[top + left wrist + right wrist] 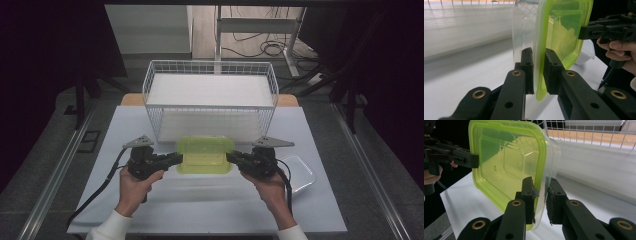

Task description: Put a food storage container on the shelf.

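High view: a white-covered table (150, 200) carries a wire basket (210, 95) at the rear. The lidded container (205, 155) sits level before the basket, lid up, long axis running left-right, between left gripper (175, 159) and right gripper (232, 157).

Left gripper view: jaws clamp the container's rim.

Right gripper view: jaws clamp the opposite rim.
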A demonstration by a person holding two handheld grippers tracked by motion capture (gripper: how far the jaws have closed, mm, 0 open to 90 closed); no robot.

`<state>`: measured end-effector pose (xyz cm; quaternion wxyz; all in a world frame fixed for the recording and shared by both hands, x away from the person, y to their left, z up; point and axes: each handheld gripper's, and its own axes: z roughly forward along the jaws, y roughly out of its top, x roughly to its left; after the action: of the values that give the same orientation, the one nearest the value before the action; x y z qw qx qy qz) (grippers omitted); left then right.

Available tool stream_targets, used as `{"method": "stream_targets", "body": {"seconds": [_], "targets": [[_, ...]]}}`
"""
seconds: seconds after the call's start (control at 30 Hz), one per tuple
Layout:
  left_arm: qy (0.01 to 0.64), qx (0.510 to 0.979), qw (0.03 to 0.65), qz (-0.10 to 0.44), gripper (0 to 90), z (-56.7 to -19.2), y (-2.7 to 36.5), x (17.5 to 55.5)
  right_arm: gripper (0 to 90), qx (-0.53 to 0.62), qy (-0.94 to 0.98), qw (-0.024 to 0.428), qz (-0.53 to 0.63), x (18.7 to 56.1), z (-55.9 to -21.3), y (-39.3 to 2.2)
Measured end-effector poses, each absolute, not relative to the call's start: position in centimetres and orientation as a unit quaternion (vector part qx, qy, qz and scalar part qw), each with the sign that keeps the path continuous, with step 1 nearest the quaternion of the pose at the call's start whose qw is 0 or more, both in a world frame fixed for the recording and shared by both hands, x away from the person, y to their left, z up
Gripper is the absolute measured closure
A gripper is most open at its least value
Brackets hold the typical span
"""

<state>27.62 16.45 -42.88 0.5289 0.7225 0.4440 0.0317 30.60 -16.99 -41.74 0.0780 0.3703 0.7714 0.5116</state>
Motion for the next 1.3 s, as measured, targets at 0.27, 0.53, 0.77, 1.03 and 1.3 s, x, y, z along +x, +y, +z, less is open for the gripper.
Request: {"method": "stream_targets", "body": {"seconds": [0.27,0.53,0.77,1.03,1.3], "targets": [[0.437,0.728,0.527,0.037,80.5,-42.3,16.3,27.8,77.3,0.363,0.772,0.094,0.512,30.4,-41.0,-17.1],[0.425,0.729,0.534,0.041,80.5,-40.5,16.0,28.8,77.2,0.358,0.768,0.112,0.519,30.6,-39.6,-17.4],[0.413,0.73,0.542,0.055,80.5,-37.8,15.8,29.6,77.2,0.349,0.761,0.128,0.532,31.2,-37.3,-17.7],[0.408,0.725,0.552,0.061,80.6,-35.4,16.2,30.5,77.3,0.336,0.757,0.143,0.542,31.8,-34.3,-17.4],[0.401,0.72,0.562,0.068,80.6,-32.9,16.5,31.7,77.2,0.329,0.752,0.157,0.549,32.7,-31.6,-17.1]]}}
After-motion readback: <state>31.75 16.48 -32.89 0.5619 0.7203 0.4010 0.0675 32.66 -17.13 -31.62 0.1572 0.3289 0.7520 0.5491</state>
